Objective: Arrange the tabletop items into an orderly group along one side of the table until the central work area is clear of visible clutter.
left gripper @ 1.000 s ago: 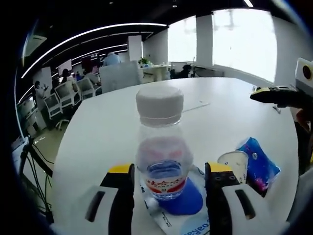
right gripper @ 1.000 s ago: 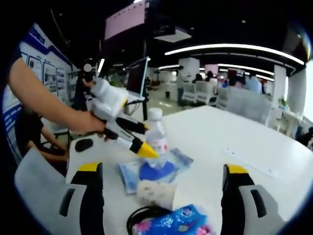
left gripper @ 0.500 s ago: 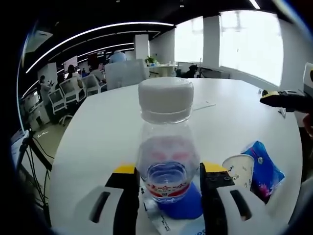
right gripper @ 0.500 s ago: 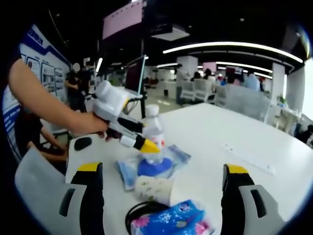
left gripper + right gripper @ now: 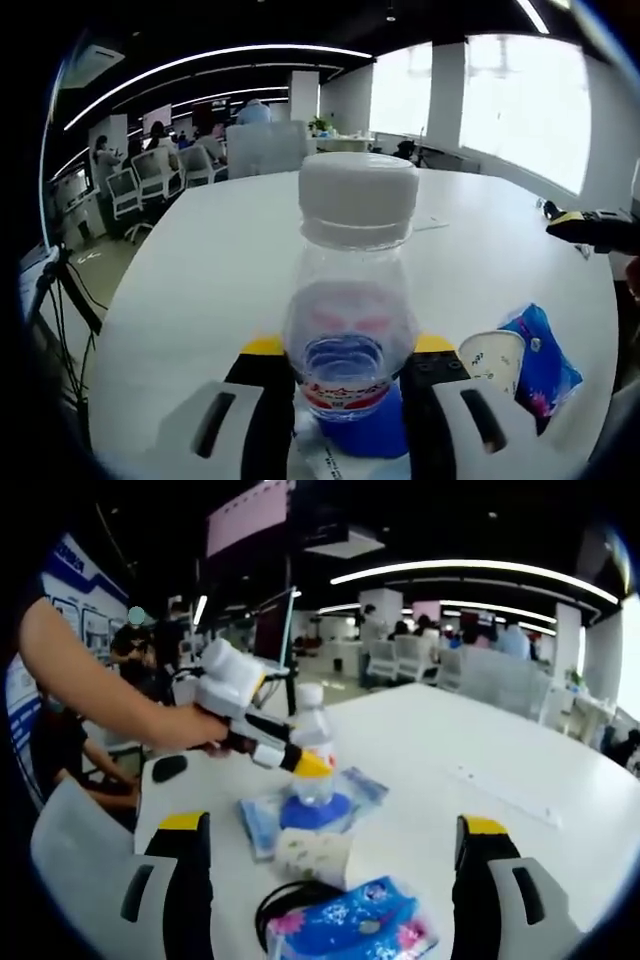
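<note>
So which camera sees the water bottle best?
The left gripper view: the water bottle stands huge and close between the left gripper jaws. In the right gripper view it looks small, partly hidden by that gripper.

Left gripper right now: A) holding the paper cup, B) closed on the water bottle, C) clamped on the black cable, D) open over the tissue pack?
B: in the left gripper view the left gripper has both jaws pressed against the sides of the water bottle.

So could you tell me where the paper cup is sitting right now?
In the left gripper view the paper cup stands on the white table, between the water bottle and the blue tissue pack, just right of the left claw.
</note>
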The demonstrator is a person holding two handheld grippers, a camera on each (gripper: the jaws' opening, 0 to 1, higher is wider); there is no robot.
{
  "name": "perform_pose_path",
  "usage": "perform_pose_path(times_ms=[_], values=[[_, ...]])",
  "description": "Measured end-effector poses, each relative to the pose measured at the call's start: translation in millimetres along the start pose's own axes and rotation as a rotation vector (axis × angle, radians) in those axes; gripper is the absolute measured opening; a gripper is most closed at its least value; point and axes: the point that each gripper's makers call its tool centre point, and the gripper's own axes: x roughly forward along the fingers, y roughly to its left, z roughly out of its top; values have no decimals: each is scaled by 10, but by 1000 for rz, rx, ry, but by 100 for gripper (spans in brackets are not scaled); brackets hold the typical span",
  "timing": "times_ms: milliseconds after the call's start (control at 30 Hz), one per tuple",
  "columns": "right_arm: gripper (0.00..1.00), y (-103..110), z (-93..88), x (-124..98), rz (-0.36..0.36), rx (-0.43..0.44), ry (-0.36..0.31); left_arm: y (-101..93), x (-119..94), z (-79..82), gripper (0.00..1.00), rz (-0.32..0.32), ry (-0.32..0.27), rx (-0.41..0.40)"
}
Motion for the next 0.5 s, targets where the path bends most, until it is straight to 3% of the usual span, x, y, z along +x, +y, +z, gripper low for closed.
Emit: perform_pose_path(times_ms=[500], values=[[99,36,-81,-30,6,13,8,150,-115,84,37,43,-18,15]])
